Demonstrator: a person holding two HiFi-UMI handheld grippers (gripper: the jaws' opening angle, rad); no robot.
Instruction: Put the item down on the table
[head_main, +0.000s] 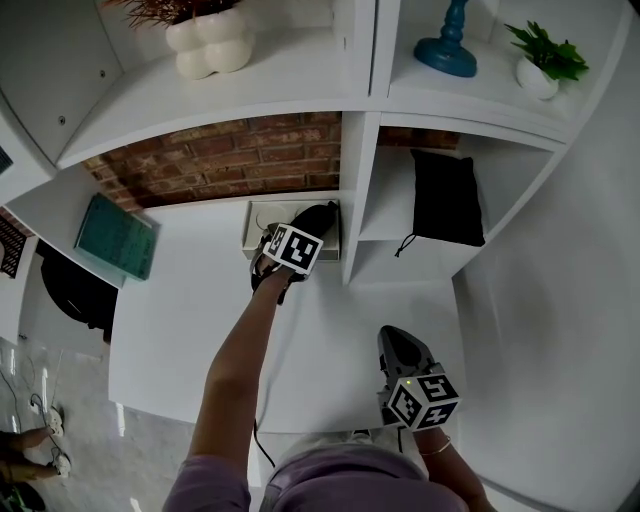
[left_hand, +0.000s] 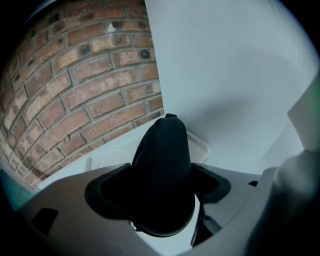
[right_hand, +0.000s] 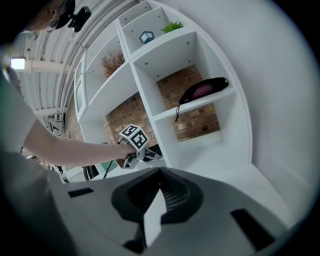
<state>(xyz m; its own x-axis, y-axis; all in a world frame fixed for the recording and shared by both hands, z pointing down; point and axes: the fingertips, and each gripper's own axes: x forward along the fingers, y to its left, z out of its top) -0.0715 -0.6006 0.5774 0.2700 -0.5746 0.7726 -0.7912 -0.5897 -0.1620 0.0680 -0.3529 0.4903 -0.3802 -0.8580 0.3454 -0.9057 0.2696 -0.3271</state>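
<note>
My left gripper (head_main: 303, 232) is at the back of the white table (head_main: 190, 330), close to the brick wall (head_main: 220, 155). It is shut on a black rounded item (left_hand: 164, 165), which stands tall between the jaws. The item (head_main: 318, 216) hangs over a shallow white tray (head_main: 258, 222) whose rim (left_hand: 202, 146) shows just behind it. Whether the item touches the tray is hidden. My right gripper (head_main: 398, 340) rests low at the table's front right with its jaws together and nothing between them; its own view shows the closed jaws (right_hand: 159, 195).
A white shelf partition (head_main: 358, 190) rises just right of the tray. A black pouch (head_main: 445, 198) lies in the cubby beyond it. A teal book (head_main: 118, 236) leans at the back left. Above are a white vase (head_main: 210, 45), a blue stand (head_main: 447, 45) and a small plant (head_main: 545, 60).
</note>
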